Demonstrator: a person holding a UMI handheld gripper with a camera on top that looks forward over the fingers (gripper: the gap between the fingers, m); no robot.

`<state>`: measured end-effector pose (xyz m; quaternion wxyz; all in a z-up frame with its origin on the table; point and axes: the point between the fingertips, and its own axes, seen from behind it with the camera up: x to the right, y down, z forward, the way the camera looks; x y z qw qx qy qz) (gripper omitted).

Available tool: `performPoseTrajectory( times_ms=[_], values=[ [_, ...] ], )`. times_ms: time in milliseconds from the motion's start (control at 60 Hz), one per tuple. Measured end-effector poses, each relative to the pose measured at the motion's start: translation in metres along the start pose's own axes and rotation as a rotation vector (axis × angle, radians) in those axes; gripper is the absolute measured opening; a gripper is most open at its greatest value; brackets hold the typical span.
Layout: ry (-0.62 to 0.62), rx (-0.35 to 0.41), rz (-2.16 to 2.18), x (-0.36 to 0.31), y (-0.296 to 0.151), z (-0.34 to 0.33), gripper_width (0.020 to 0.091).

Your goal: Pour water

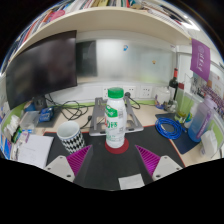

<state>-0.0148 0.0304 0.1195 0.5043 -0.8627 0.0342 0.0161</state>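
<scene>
1. White plastic bottle [115,120], green cap, green print on the label, stands upright on the dark mat [105,168] on the desk.
2. Gripper [108,160]: fingers spread apart, magenta pads [75,161] visible on both inner faces. Bottle sits just ahead of the tips, roughly centred between them, clear gap on each side. Nothing clamped.
3. Cup [68,134], white with a dark pattern, on the desk just left of the bottle, near the left finger. Upright, open top, inside looks dark; contents can't tell.
4. Behind the bottle: a small grey stand or rack [100,117], partly hidden by it.
5. Left rear: black monitor [45,62], screen off, cables below it.
6. Right side: blue cable coil [170,127] on the desk, a clear bottle-like item [198,118] beyond it, purple poster [201,56] on the wall.
7. Left foreground: paper sheets [32,148] by the desk edge.
8. Above: shelf with books [95,8], whiteboard [125,60] on the rear wall.
</scene>
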Motion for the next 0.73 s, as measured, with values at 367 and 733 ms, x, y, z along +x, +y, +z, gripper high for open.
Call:
performPoseTrajectory(
  times_ms=[367, 733],
  values=[
    [-0.007, -0.008, 0.038, -0.033, -0.035, -0.120, 0.0843],
    [-0.045, 0.009, 0.029, -0.055, -0.047, -0.154, 0.0820]
  ],
)
